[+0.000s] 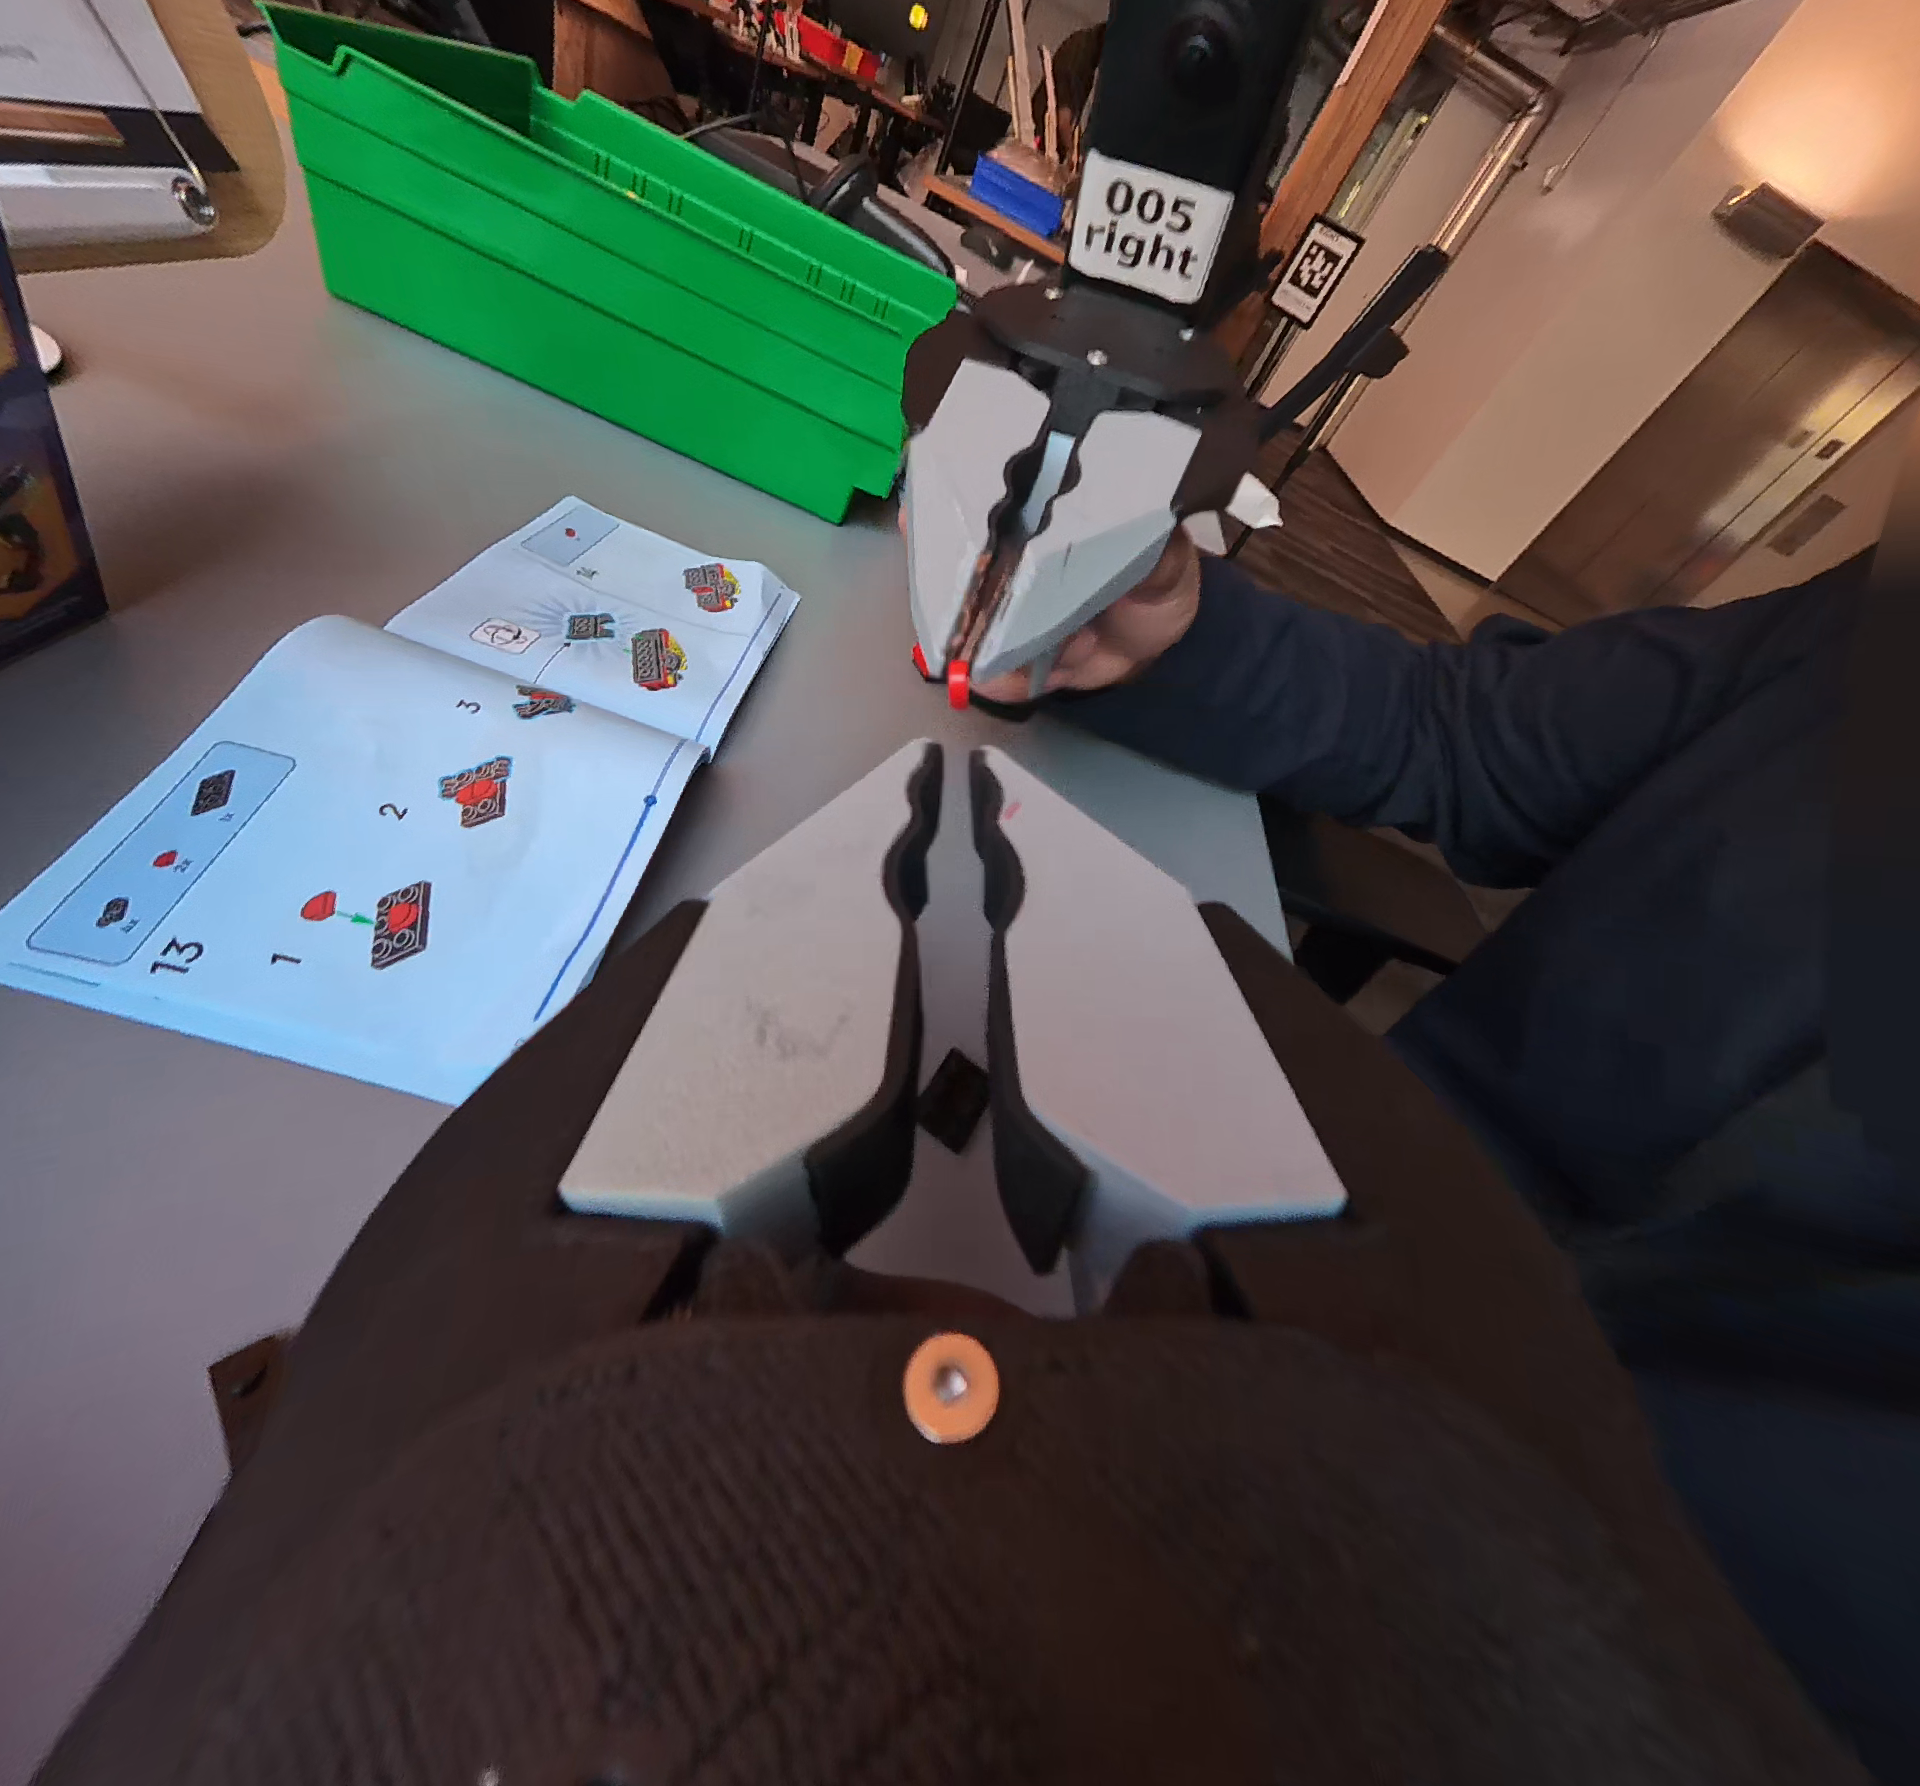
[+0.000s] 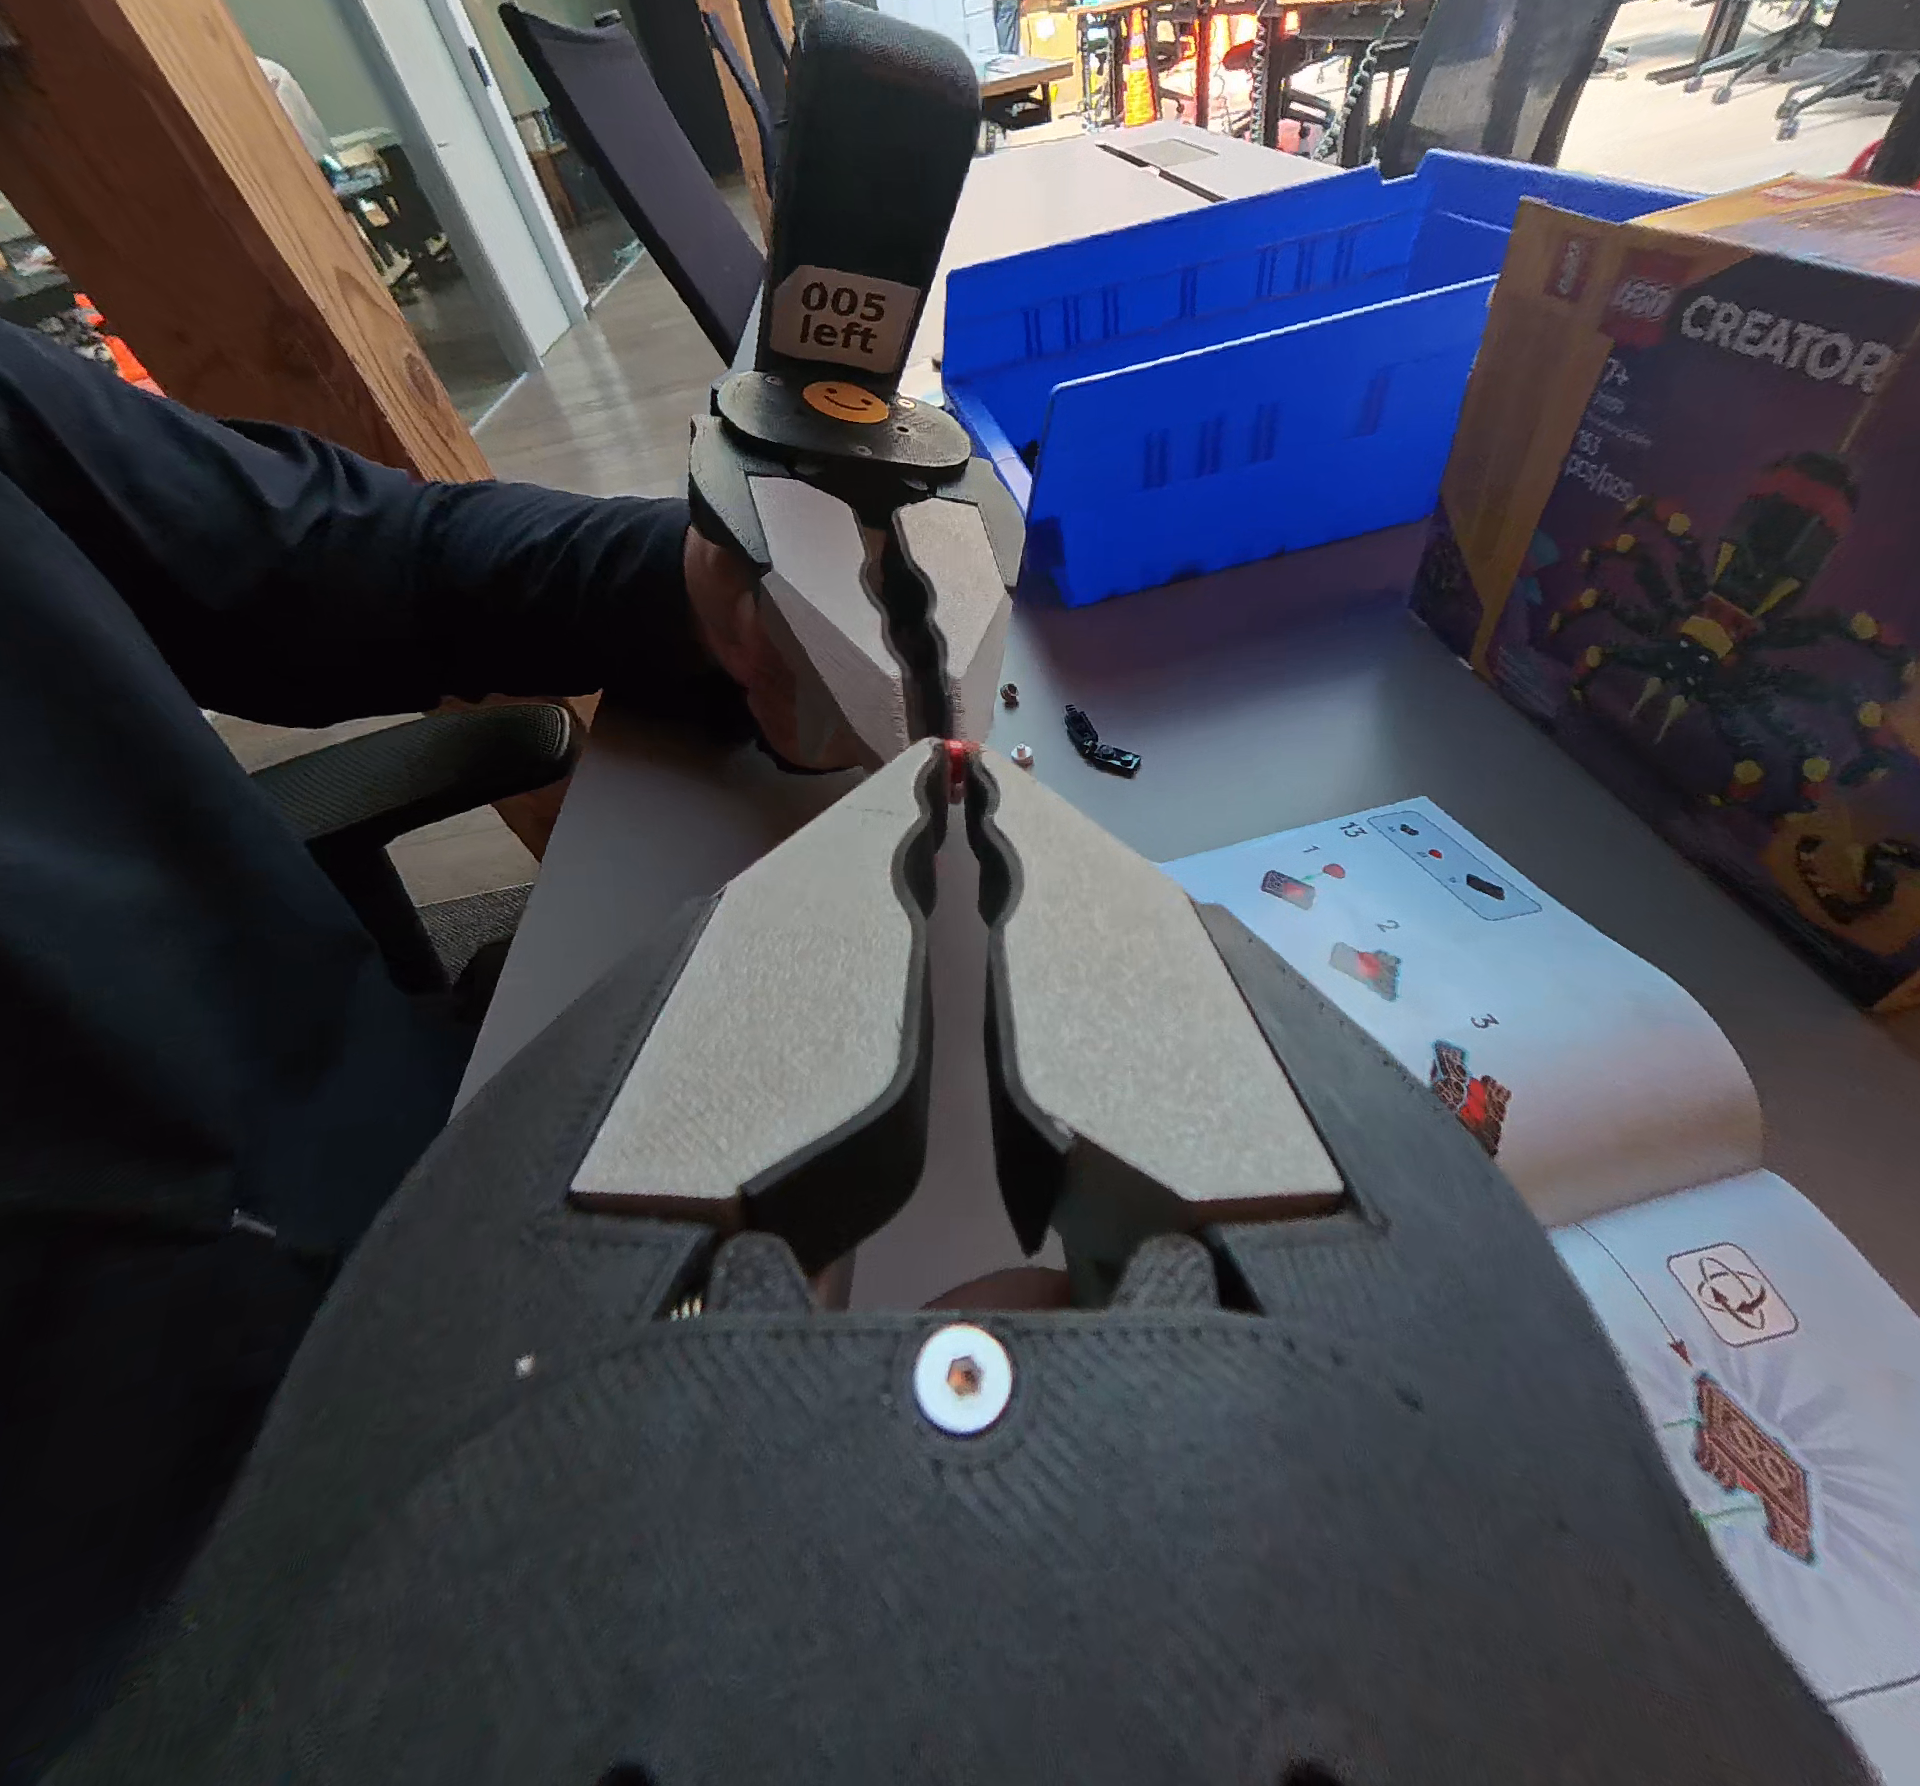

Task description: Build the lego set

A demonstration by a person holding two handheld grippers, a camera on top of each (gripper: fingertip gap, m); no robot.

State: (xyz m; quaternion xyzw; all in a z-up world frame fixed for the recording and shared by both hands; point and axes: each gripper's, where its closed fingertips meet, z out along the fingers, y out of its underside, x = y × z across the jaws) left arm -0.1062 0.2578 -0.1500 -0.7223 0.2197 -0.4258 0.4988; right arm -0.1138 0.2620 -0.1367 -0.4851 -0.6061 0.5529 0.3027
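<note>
The right gripper (image 2: 956, 768) pinches a small red piece (image 2: 954, 757) at its very fingertips; from the left wrist view the same red piece (image 1: 957, 682) shows at the tips of the right gripper (image 1: 948, 666), close over the grey table (image 1: 260, 448). The fingers are pressed onto it, with no gap visible beyond the piece's own width.

The left gripper (image 1: 954, 760) has its fingers nearly together, a narrow slit between them and nothing seen held at the tips. A small dark plate (image 1: 951, 1102) shows through the slit, back near the finger roots; whether it lies on the table below or is lodged between the fingers cannot be told.

Key relation: the two claws face each other tip to tip, almost touching, the red piece lying straight ahead of the left claw's tips and just beyond them. The dark plate sits behind those tips, towards the left claw's base, so the red piece is ahead of the plate along the left claw's long axis.

Judgement: going by the open instruction booklet (image 1: 343, 832), to the left of the left claw, the red piece is probably meant to seat on the dark plate. The right gripper, already loaded, is the one placed to do so.

Beyond the left claw's tip in the right wrist view lie small black parts (image 2: 1101, 749) and a pale stud (image 2: 1021, 754) on the table.
</note>
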